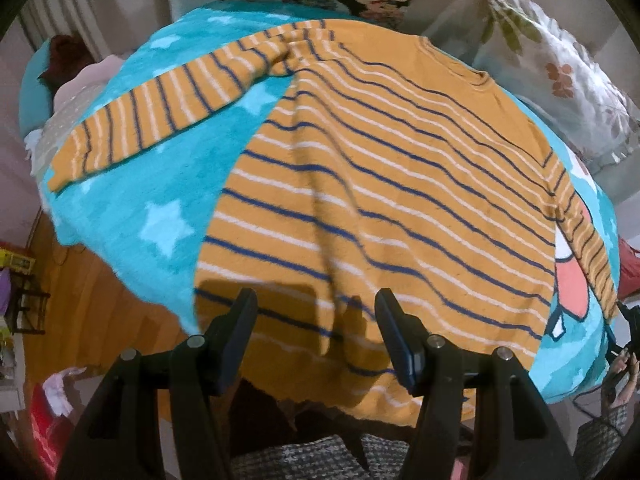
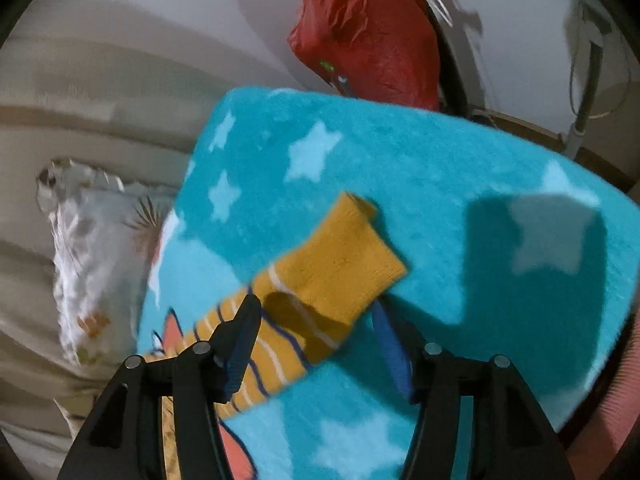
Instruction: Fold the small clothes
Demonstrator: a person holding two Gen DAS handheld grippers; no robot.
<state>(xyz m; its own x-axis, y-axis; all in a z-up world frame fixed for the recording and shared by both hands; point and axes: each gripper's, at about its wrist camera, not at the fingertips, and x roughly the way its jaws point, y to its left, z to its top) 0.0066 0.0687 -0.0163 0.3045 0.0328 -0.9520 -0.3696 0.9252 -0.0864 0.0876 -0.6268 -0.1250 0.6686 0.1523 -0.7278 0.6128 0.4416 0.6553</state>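
A small mustard-yellow sweater with blue and white stripes lies flat on a turquoise star-patterned blanket. Its left sleeve stretches out to the left. My left gripper is open, hovering just above the sweater's bottom hem, holding nothing. In the right wrist view the sweater's right sleeve cuff lies on the blanket. My right gripper is open with its fingers either side of the sleeve near the cuff, not closed on it.
A floral pillow lies beyond the blanket's right edge and shows in the right wrist view. A red bag hangs past the blanket's far edge. Wooden floor and clutter lie left of the blanket.
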